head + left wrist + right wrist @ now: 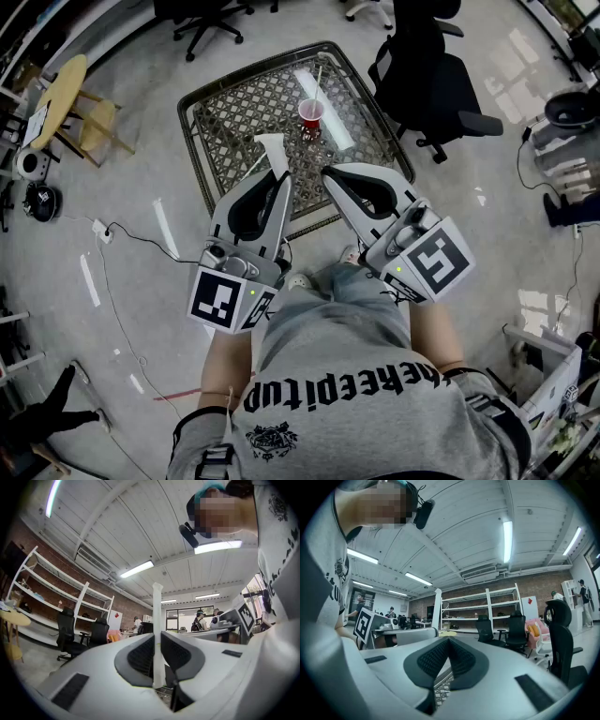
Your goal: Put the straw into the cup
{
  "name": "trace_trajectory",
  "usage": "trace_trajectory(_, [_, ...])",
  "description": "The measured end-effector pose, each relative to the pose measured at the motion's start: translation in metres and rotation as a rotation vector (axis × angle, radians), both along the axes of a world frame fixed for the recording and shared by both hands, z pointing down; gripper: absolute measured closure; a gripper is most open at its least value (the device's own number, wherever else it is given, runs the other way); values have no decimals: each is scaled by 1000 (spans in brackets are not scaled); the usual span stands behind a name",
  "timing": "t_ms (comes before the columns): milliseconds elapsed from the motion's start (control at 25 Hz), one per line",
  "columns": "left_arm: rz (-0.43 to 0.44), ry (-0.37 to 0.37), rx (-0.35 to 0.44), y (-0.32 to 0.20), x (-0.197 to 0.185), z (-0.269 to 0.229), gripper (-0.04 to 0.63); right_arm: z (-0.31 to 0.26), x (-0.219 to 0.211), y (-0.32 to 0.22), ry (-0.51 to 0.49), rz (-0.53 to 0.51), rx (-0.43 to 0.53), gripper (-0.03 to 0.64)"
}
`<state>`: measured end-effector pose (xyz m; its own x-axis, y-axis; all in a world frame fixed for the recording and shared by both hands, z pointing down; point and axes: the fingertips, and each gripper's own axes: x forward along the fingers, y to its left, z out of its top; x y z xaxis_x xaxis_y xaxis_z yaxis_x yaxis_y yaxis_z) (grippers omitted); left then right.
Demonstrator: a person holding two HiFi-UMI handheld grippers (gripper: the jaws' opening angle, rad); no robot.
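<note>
The fingers (139,657) of the left gripper (157,641) are pressed in on a white straw (157,616), pinching it near one end so that most of its length stands out past the fingertips; a grip that low leaves a long free end to go into the cup first, which looks like the reason for it. In the head view the left gripper (280,178) sits close in front of the person, over the near edge of the lattice tabletop (239,108), with the straw (271,147) pointing forward toward the far side. The red cup (311,114) stands upright on that tabletop, mouth up, a little ahead and to the right of the straw's tip and apart from it, so the straw has yet to reach it. A thin pale line rises from the cup, but it is too small to tell what it is. The right gripper (448,640) has its fingers brought together at the tips with nothing between them, only the lattice showing through the gap lower down. It is held level beside the left one, tips (328,172) near the straw hand, probably kept free to steady the light cup if the straw nudges it; a tip-over looks like the main risk
</note>
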<state>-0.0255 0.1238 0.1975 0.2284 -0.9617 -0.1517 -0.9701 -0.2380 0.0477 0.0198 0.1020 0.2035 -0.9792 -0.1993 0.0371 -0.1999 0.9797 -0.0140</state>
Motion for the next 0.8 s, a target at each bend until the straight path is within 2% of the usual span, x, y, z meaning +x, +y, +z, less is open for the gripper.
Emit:
trace_trajectory(480, [-7,11,-7,-4,5,1,509,3,6,-5,6,-3,-9,607])
trace_trajectory(720, [-33,16,-10,-20,10,5,509,6,18,-23,-24,-13,-83,606])
trace_trajectory(800, [-45,14,-9,-27,12,6,509,6,21,-32,-33,-12,-82,605])
